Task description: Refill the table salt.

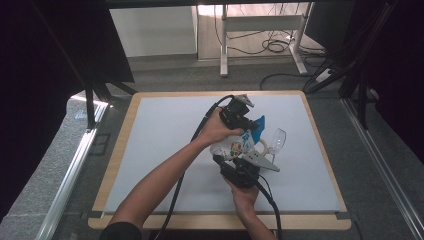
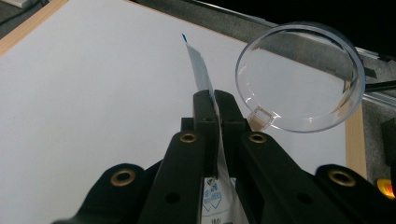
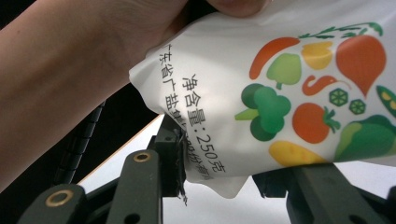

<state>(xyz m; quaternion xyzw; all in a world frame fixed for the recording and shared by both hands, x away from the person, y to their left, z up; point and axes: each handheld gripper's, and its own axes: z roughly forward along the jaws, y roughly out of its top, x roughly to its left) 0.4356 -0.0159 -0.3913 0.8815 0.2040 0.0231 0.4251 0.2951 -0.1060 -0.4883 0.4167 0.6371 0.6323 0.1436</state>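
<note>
Grey carpet and dark curtains ring the pale counter (image 1: 165,150), with desk legs and cables at twelve o'clock in the high view. Near its middle both hands meet around a white bag (image 1: 234,146) printed with vegetables. The left hand-held gripper (image 1: 248,123) sits at the bag's twelve o'clock, by the blue top edge. The right hand-held gripper (image 1: 243,167) comes up from six o'clock. A clear glass (image 1: 276,141) stands just beside the bag at three o'clock.

From the left gripper view, the left hand-held gripper (image 2: 217,105) is clamped flat on the thin top strip of the bag (image 2: 198,65), which rises toward twelve o'clock. The rim of the glass (image 2: 299,77) sits at two o'clock.

From the right gripper view, the right hand-held gripper (image 3: 224,175) stands partly open, its jaws pressed on the lower corner of the bag (image 3: 280,88).

This looks like opening or tipping the bag toward the glass. To do it well, I'd keep the lower grip steady, pull the top strip evenly, and hold the mouth over the glass so nothing spills.
</note>
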